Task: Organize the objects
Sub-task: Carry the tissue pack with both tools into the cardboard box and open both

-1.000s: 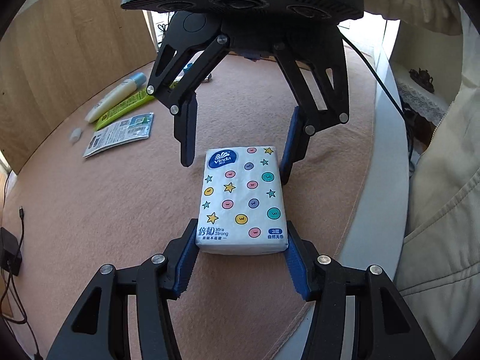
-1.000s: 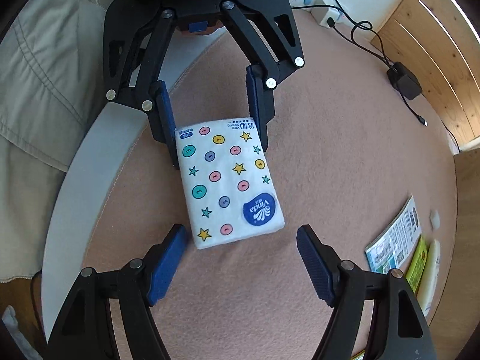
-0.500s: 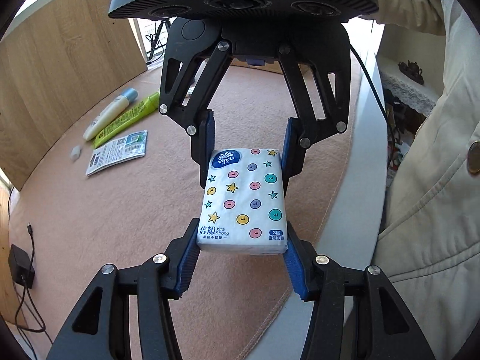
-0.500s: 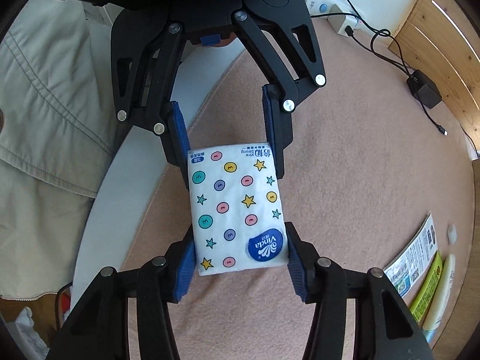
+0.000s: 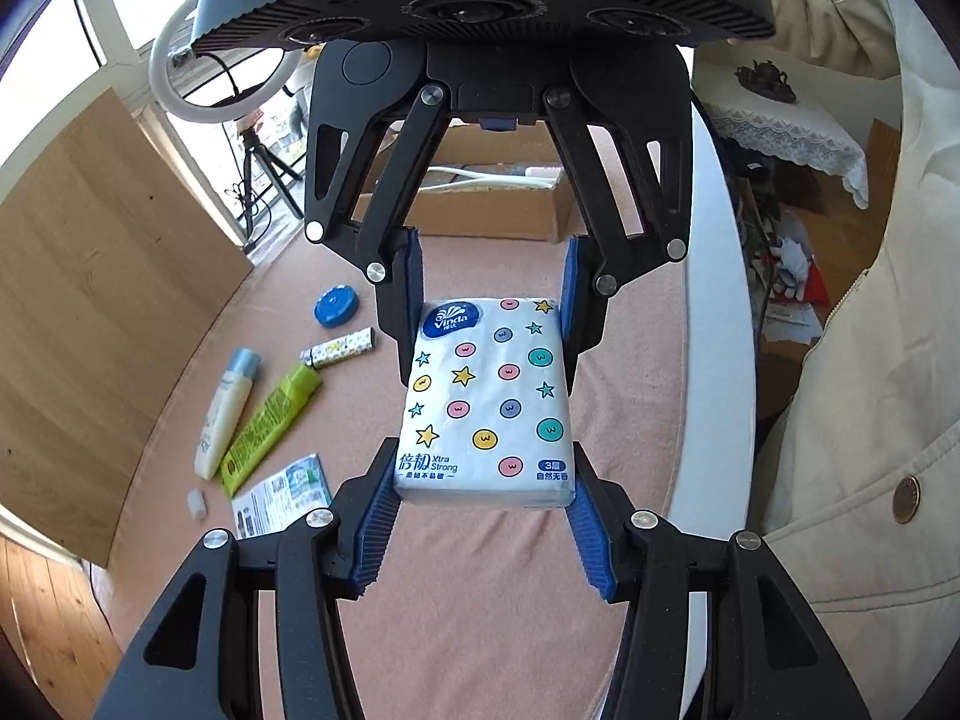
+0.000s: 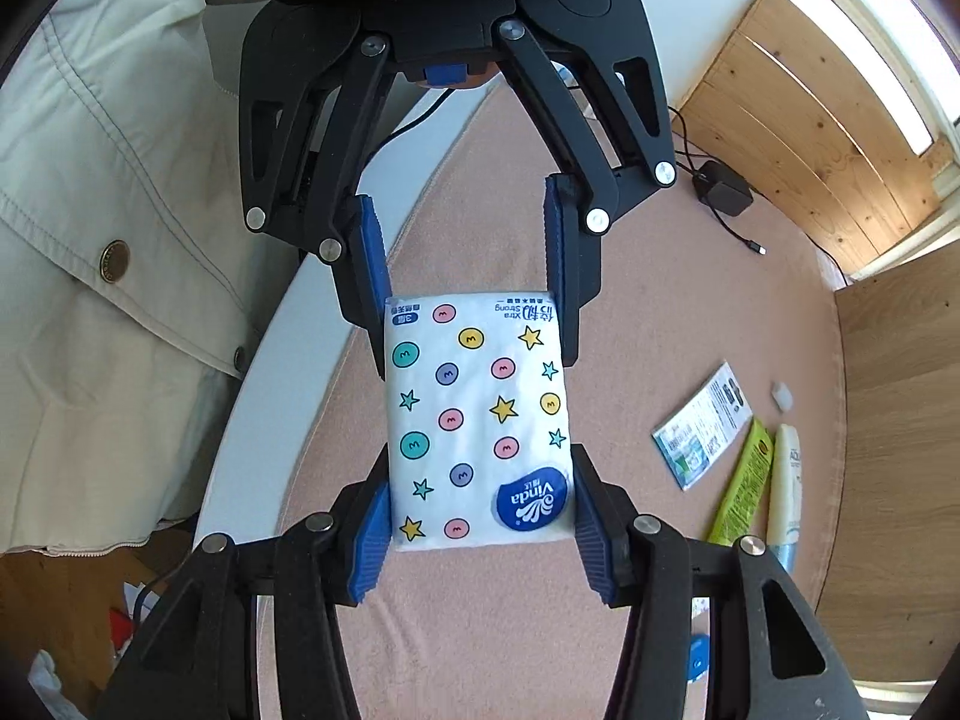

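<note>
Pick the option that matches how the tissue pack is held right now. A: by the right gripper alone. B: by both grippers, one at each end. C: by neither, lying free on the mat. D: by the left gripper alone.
B: the left gripper clamps the tissue pack at its near end and the right gripper clamps the far, logo end.

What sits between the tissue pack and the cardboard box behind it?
Nothing visible. The tissue pack is held off the mat by the left gripper and right gripper, one at each end. Bare pink mat runs to the cardboard box; the blue lid lies off to the side.
</note>
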`<state>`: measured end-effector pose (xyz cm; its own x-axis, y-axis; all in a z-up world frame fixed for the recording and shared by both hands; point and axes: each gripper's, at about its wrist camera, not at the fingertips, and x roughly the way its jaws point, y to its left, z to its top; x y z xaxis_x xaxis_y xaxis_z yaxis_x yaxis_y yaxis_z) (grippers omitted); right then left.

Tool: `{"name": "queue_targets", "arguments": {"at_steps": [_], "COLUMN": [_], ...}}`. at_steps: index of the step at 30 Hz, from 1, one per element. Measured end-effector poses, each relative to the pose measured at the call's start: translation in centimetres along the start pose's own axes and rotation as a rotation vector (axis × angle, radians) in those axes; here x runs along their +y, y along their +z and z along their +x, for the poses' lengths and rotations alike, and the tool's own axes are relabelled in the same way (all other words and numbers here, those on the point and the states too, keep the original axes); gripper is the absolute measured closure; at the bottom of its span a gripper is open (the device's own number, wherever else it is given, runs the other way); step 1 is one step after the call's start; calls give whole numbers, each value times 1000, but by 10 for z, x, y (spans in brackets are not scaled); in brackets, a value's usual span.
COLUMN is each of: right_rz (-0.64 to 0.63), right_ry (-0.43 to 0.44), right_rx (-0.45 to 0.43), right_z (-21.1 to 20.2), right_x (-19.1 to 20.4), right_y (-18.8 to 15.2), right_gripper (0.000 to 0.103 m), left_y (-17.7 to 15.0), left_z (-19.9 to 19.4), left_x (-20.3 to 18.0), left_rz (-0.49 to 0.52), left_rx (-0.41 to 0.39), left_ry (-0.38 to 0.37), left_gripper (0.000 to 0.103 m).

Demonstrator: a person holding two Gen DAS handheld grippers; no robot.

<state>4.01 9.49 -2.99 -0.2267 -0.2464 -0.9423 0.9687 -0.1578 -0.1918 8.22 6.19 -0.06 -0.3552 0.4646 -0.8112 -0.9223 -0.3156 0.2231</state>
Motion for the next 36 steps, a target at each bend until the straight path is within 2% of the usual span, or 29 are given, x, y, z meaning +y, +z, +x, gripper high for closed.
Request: {"name": "queue_targets", "arguments": {"at_steps": [5, 21, 29, 36], "right_rz": [64, 286, 381, 429], "right_ry": [-54, -144, -163, -153], "right_rx": [31, 117, 154, 185], "right_z": [-26, -66, -80, -89], "right_x": [0, 10, 7, 13], "right_y": [-34, -146, -206, -250], "right_gripper": [55, 55, 55, 55], "left_y": [39, 181, 244, 283], "left_z": [20, 110, 154, 191], "left_x": [8, -3, -9, -11], "left_rz": [80, 315, 357, 362], "left_rx": [-15, -61, -100, -121], "left_ry": [-24, -135, -185, -225], "left_gripper": [48, 48, 48, 48]}}
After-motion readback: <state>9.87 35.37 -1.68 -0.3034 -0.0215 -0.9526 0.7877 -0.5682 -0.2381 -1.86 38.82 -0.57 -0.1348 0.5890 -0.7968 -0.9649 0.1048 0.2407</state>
